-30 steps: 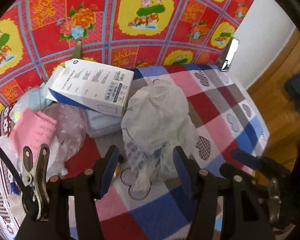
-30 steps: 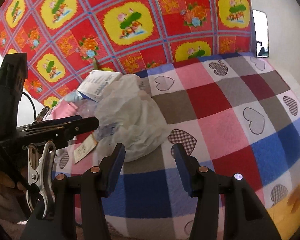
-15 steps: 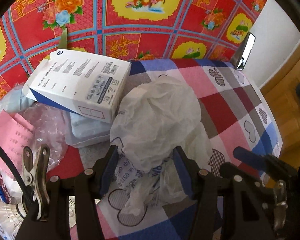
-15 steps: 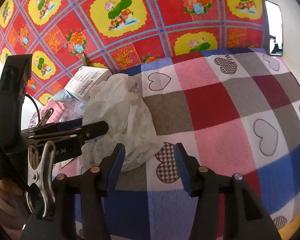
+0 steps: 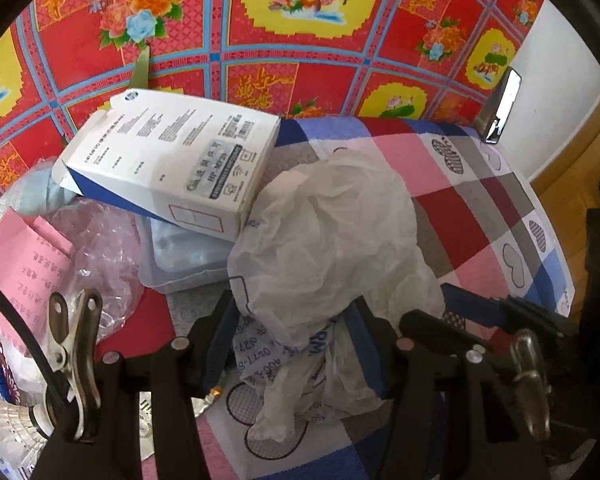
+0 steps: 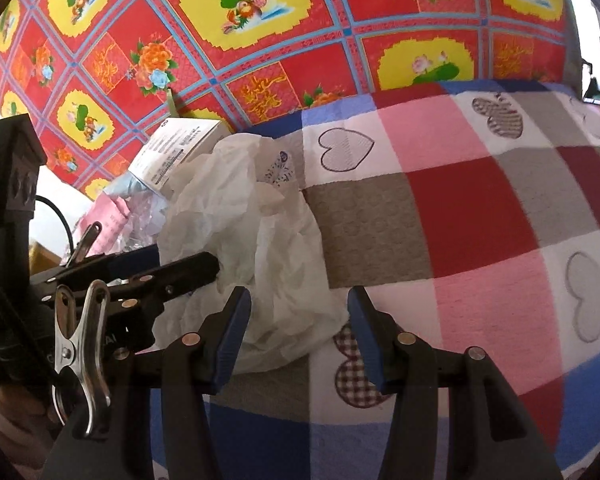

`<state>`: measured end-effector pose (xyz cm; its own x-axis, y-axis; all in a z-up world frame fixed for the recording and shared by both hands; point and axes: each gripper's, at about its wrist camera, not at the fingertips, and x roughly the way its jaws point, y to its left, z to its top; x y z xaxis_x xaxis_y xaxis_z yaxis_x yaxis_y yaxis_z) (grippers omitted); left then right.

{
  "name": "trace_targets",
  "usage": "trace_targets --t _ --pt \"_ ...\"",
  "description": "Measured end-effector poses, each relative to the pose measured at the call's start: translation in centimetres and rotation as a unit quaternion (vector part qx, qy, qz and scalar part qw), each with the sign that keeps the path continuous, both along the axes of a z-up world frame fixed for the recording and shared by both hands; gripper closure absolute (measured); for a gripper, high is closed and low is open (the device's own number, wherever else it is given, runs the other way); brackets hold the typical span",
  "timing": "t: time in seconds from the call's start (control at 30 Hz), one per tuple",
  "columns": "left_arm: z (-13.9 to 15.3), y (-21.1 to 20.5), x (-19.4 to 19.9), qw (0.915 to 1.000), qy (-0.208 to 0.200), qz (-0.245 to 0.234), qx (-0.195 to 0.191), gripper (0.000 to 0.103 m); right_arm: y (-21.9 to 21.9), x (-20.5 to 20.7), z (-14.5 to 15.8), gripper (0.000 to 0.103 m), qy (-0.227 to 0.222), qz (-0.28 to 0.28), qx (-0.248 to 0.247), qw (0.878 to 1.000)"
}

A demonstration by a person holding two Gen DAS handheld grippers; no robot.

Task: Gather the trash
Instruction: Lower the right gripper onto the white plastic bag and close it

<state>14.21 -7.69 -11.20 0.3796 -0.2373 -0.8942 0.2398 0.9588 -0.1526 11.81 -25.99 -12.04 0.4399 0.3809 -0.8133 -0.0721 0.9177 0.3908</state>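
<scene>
A crumpled white plastic bag [image 5: 328, 240] lies on the checked heart-print bedspread [image 5: 472, 216]. My left gripper [image 5: 290, 334] is open, its two fingers on either side of the bag's near end, which bulges between them. In the right wrist view the bag [image 6: 256, 248] sits left of centre. My right gripper [image 6: 298, 334] is open and empty, just at the bag's near right edge. The left gripper's finger [image 6: 180, 274] shows there against the bag's left side.
A white and blue carton [image 5: 172, 160] leans on a clear plastic lid [image 5: 188, 260] behind the bag. Pink paper [image 5: 20, 264], clear wrap [image 5: 100, 248] and other litter lie at the left. A red floral cloth [image 5: 300, 40] hangs behind. A mirror [image 5: 500, 108] stands at the far right.
Both grippers have moved forward toward the bag. The bag's near end has come between my left gripper's fingers. My right gripper has closed in on the bag's right edge.
</scene>
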Motion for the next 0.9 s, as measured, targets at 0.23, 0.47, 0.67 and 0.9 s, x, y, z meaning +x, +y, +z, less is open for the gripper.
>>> trace_targets --t 0.23,0.47,0.67,0.9 --pt "-0.8 0.5 0.8 0.9996 0.029 0.006 -0.004 0.038 0.1 0.0 -0.7 0.051 0.000 0.000 0.004 1.000" --pt "-1.4 1.0 1.2 0.9985 0.049 0.013 -0.023 0.036 -0.2 -0.4 -1.0 0.051 -0.005 -0.011 0.018 1.000" --pt "-1.6 0.6 1.4 0.9981 0.058 0.002 -0.018 0.033 -0.5 -0.5 -1.2 0.051 -0.005 -0.020 0.034 0.999" --pt "-1.5 0.7 1.1 0.9981 0.052 0.000 -0.033 0.046 -0.4 -0.9 -1.5 0.052 -0.014 -0.030 0.043 0.999"
